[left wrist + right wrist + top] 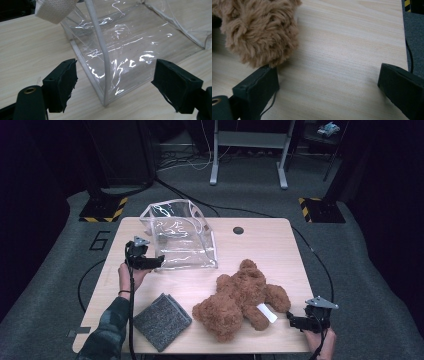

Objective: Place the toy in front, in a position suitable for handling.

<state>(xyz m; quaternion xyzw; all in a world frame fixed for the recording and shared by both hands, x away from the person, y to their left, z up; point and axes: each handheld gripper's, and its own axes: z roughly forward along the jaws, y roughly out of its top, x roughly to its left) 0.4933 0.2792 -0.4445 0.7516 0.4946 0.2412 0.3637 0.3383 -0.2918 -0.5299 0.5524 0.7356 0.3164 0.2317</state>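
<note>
Clear plastic catches the light at the back left of the wooden table (pixel 260 245) in the high view: a see-through bag (pixel 180 236) with white edging sits there, and the left gripper (pixel 152 262) is held just at its near left corner, jaws pointing toward it. A brown teddy bear (pixel 241 300) sprawls on the right half of the table (a white tag shows on one leg), a grey folded cloth (pixel 162 321) lies near the front edge to the left of it, and the right gripper (pixel 295 321) rests at the front right, just beside the bear's leg. In the left gripper view the jaws stand spread, with the bag's (pixel 120 57) white-trimmed corner between them and neither pad pressing on it. In the right gripper view the jaws are also wide apart over bare wood, and the bear's (pixel 259 30) furry limb sits right at the tip of one jaw; I cannot tell whether it touches.
</note>
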